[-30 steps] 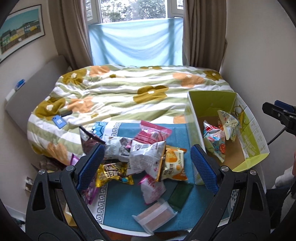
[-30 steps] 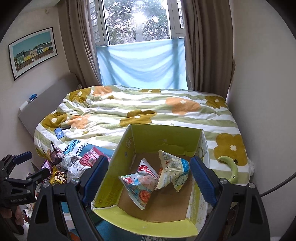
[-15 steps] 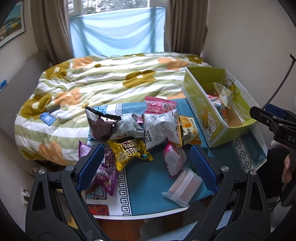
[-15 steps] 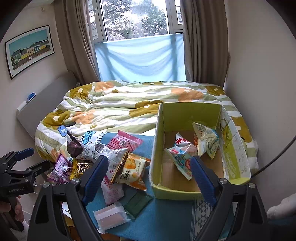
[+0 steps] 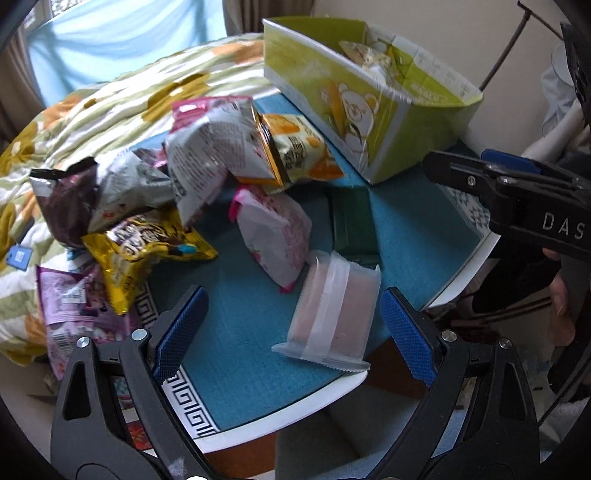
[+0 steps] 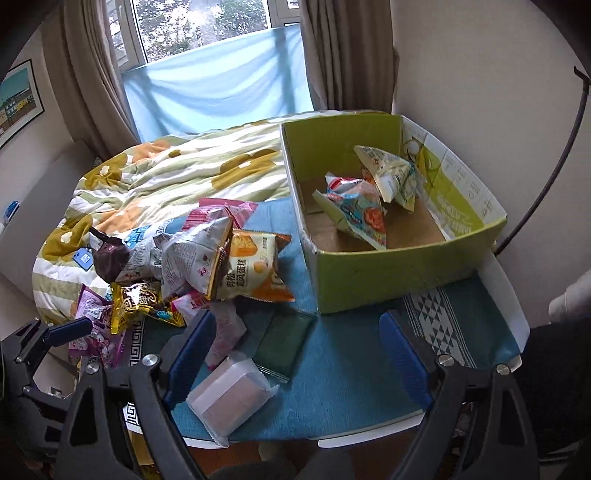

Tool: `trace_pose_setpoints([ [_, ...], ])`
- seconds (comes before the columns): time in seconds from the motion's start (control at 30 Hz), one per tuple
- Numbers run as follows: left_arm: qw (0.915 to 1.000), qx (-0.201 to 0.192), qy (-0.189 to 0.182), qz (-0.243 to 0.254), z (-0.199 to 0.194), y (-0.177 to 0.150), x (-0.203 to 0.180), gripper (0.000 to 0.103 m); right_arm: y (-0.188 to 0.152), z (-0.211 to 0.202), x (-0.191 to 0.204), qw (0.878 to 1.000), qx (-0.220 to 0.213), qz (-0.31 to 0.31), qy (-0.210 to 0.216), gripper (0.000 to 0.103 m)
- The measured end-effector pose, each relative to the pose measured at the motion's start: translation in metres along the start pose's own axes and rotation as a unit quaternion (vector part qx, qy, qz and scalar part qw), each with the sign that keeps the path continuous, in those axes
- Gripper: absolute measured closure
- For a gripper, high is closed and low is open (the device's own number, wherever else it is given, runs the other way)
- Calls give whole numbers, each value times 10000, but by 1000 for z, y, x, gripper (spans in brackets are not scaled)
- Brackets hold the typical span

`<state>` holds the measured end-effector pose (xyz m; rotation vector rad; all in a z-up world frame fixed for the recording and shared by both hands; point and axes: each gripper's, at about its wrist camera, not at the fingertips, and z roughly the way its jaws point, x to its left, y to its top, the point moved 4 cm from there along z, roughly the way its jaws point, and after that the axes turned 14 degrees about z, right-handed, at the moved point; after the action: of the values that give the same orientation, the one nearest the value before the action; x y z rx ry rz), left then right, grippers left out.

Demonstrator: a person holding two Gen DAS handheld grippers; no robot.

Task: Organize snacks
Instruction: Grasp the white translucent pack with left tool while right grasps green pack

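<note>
My left tongs (image 5: 291, 325) are released, the blue pads (image 5: 181, 330) wide apart and gripping nothing; they point down at the blue mat (image 5: 240, 354) on the table. Nearest to them, at the table's front edge, lies a frosted clear packet (image 5: 332, 314) with a pinkish block inside. My right tongs (image 6: 295, 350) are released too, empty, and that same packet sits low between their pads in the right view, just inside the left one.

Just behind the clear packet lies a flat dark green packet (image 6: 282, 343) and, beside it, a pale pink bag (image 5: 275, 232). To the left are a yellow bag (image 5: 144, 251) and a purple bag (image 5: 70, 306), the purple one at the mat's left edge.

Farther back the snacks pile on one another: a white-and-grey bag (image 6: 195, 258), an orange-and-cream bag (image 6: 251, 269) leaning on it, a dark maroon bag (image 6: 109, 256), and a pink-striped bag (image 6: 225, 210) behind.

To the right of the pile stands the green cardboard box (image 6: 388, 273), open at the top, on the mat. Two bags already lie inside it, a blue-and-red one (image 6: 354, 206) and a pale one (image 6: 388, 173), touching each other.

Beyond the table is a bed with a flowered quilt (image 6: 177, 173), then a window (image 6: 207, 29) with curtains.
</note>
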<state>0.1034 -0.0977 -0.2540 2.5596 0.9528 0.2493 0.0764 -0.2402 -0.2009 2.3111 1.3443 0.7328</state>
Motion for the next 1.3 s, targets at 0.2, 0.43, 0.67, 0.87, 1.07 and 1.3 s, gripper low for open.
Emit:
trace_pose_setpoints([
  [0.2, 9995, 235, -173, 154, 54, -8, -21, 10, -15, 54, -18, 9989, 408, 82, -235, 15],
  [0.43, 9989, 343, -256, 190, 83, -11, -32, 10, -25, 99, -19, 9975, 666, 54, -227, 15],
  [0.67, 9986, 352, -96, 383, 92, -11, -49, 21, -31, 121, -16, 9969, 767, 14, -183, 15],
  [0.87, 9977, 342, 67, 578, 90, -9, -58, 36, -36, 129, -13, 9966, 806, -31, -177, 15],
  [1.07, 9981, 428, 138, 428, 87, -14, -48, 37, -40, 135, -11, 9959, 822, -208, -314, 19],
  [1.3, 9986, 459, 199, 192, 79, -24, -34, 37, -46, 129, -10, 9951, 770, -519, -350, 34],
])
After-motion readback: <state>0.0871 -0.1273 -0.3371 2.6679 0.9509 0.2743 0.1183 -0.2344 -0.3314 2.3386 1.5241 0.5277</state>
